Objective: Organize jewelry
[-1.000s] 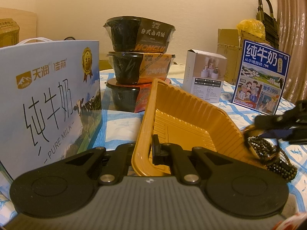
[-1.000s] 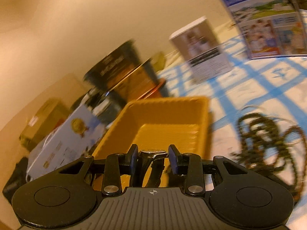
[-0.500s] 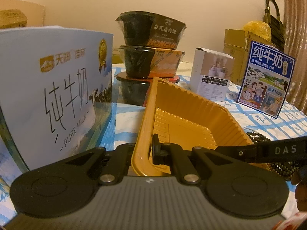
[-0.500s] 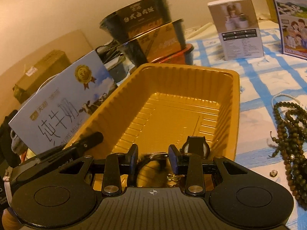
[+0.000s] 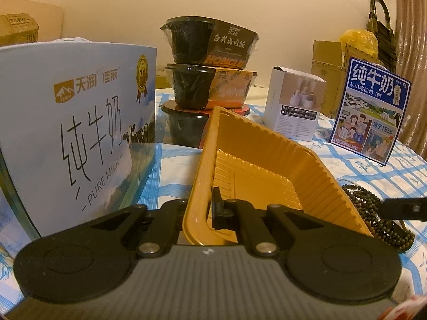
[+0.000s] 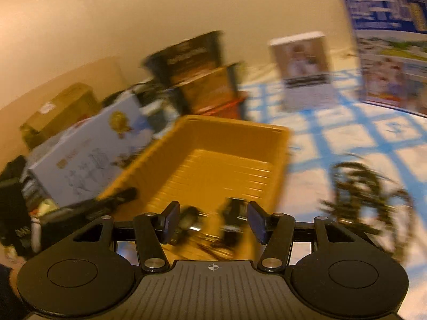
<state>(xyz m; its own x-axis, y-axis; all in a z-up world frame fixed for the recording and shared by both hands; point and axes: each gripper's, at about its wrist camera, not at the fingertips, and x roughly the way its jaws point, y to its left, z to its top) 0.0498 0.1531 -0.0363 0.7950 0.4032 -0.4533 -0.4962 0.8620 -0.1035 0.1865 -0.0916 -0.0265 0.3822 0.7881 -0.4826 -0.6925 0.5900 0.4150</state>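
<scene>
A yellow plastic tray (image 5: 267, 170) lies on the blue-checked tablecloth. My left gripper (image 5: 205, 208) is shut on the tray's near rim. A pile of dark beaded necklaces (image 5: 373, 213) lies right of the tray, also blurred in the right wrist view (image 6: 373, 192). My right gripper (image 6: 213, 221) is open over the tray's near end (image 6: 213, 165). A dark watch (image 6: 232, 218) lies in the tray below the right gripper, blurred. The right gripper's finger (image 5: 403, 208) shows at the right edge of the left wrist view.
A large milk carton box (image 5: 74, 133) stands left of the tray. Three stacked black food bowls (image 5: 208, 80) stand behind it. A small white box (image 5: 293, 106) and a blue milk carton (image 5: 371, 109) stand at the back right. Cardboard boxes (image 5: 328, 64) sit behind.
My right gripper has opened and let go of the watch, which now lies in the tray. The right gripper is pulling back, its view blurred. The left gripper still holds the tray rim.
</scene>
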